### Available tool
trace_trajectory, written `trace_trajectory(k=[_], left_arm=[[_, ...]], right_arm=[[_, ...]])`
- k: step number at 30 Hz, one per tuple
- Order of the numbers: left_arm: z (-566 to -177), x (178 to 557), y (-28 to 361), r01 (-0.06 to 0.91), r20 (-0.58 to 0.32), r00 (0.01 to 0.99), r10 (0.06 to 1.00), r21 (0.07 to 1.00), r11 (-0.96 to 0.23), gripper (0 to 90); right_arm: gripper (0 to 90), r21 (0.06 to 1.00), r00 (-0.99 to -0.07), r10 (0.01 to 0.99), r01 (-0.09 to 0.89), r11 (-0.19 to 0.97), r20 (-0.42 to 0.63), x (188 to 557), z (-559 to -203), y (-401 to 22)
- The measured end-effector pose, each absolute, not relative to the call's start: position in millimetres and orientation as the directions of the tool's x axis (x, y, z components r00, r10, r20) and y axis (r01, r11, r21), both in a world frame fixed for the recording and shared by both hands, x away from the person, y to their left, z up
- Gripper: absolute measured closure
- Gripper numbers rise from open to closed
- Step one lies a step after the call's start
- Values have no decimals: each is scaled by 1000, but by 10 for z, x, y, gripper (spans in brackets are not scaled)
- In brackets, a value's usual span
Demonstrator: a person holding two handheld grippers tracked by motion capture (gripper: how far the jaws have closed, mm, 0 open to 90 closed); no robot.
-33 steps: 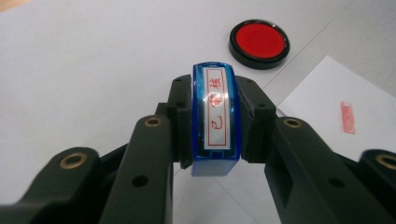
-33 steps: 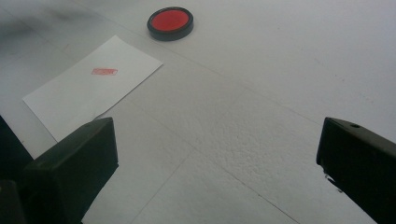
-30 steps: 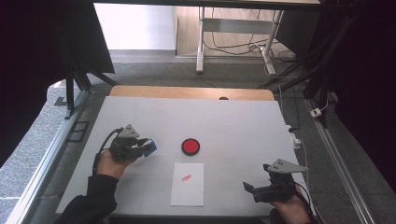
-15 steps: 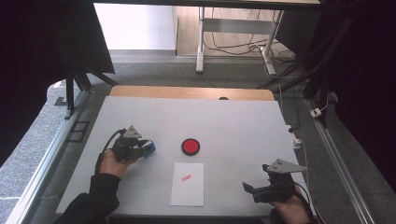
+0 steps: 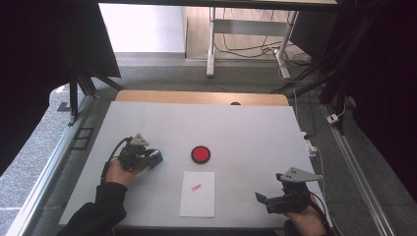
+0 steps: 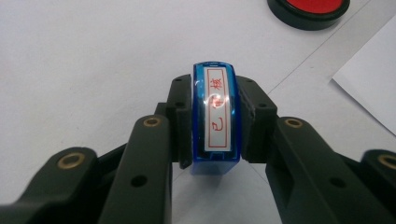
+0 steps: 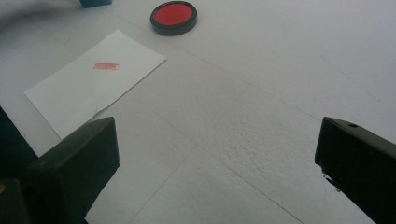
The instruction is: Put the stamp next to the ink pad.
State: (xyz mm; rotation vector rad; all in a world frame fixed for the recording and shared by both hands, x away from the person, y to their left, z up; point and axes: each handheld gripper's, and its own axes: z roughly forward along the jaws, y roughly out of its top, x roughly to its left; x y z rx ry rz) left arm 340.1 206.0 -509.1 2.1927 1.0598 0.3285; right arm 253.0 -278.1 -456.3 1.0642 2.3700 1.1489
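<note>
A blue stamp [image 6: 215, 119] with a white label and red characters sits on the table, pinched between the jaws of my left gripper [image 6: 215, 122]. From above, the left gripper [image 5: 147, 158] lies at the table's left with the blue stamp [image 5: 156, 158] at its tip. A round red ink pad [image 5: 200, 154] rests at the centre. Below the pad lies a white sheet [image 5: 197, 193] bearing a small red stamp mark [image 5: 196, 187]. My right gripper [image 5: 263, 200] hovers open near the front right corner; its own view shows the ink pad [image 7: 173, 17] and sheet [image 7: 95, 81] ahead.
The white table [image 5: 255, 137] has a wooden strip along its far edge [image 5: 196, 97]. Metal rails run along both sides, and cables lie on the floor beyond the table.
My left gripper with the blue stamp has eased slightly toward the left and settled low on the table. The right gripper has stayed put.
</note>
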Motion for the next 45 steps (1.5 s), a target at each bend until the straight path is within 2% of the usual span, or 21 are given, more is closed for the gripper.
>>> trace_trajectory(k=[5, 16, 25, 34, 45], left_arm=[[-5091, 3400, 2067, 603, -69, 632, 772, 669, -433, 645], [-5010, 3380, 2088, 595, -100, 624, 775, 704, -388, 402], [-4876, 3308, 2125, 576, -139, 643, 753, 736, -356, 241], [-4732, 3206, 2094, 571, -150, 659, 737, 738, -360, 125], [-4607, 3005, 2096, 576, -155, 657, 737, 734, -359, 64]], right_arm=[[2, 770, -682, 730, 491, 408, 48, 2529, -4563, -2779], [2, 770, -683, 729, 491, 408, 50, 2530, -4563, -2779], [2, 766, -682, 729, 493, 411, 48, 2526, -4558, -2772], [2, 767, -688, 724, 492, 411, 53, 2535, -4559, -2763], [2, 766, -693, 719, 490, 417, 52, 2551, -4565, -2748]])
